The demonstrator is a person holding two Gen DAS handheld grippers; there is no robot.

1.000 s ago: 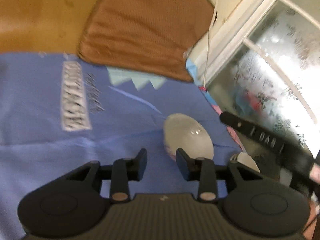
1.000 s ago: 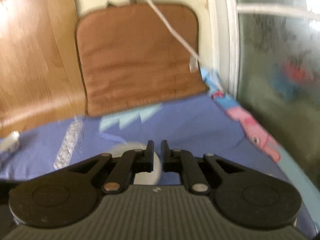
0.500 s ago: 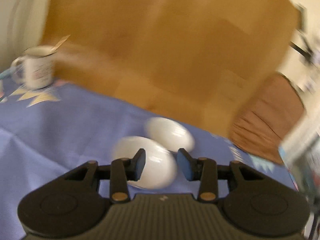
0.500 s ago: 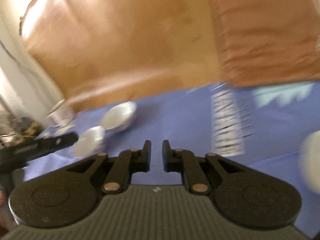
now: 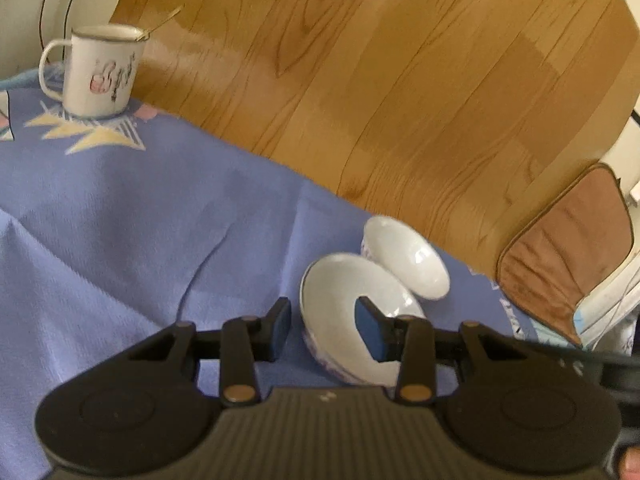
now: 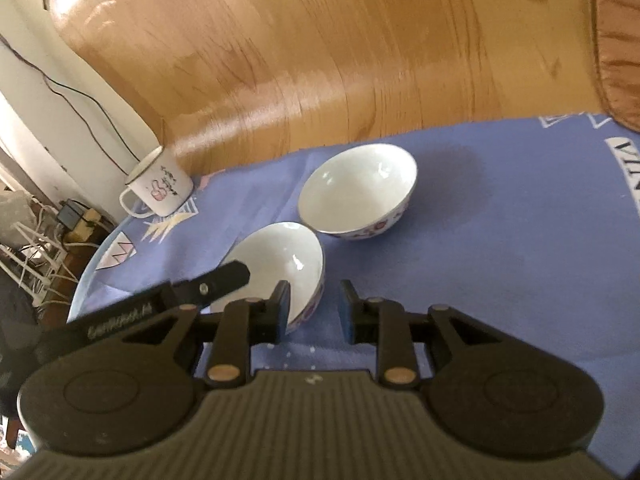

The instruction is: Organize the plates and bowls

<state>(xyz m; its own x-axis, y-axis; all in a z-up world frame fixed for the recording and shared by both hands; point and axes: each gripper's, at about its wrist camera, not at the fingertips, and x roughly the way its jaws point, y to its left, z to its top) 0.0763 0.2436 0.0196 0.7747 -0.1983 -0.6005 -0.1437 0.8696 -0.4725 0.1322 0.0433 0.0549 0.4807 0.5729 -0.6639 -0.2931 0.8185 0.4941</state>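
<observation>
Both grippers converge on two white floral bowls.

Left gripper [image 5: 323,326], jaws spread, straddles the near bowl [image 6: 282,264] rim; right gripper [image 6: 314,306], jaws spread, flanks its other rim. Far bowl [image 6: 358,190] sits beside, on the blue-clothed surface [image 6: 500,240]. Next probably: pinch, lift, nest.

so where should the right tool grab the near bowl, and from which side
Take the near bowl by its thin rim, on the side facing the right tool. The bowl sits upright and open on the blue cloth, so one finger can likely go inside the wall and one outside, coming in low from the near side. The far bowl stands clear.
</observation>
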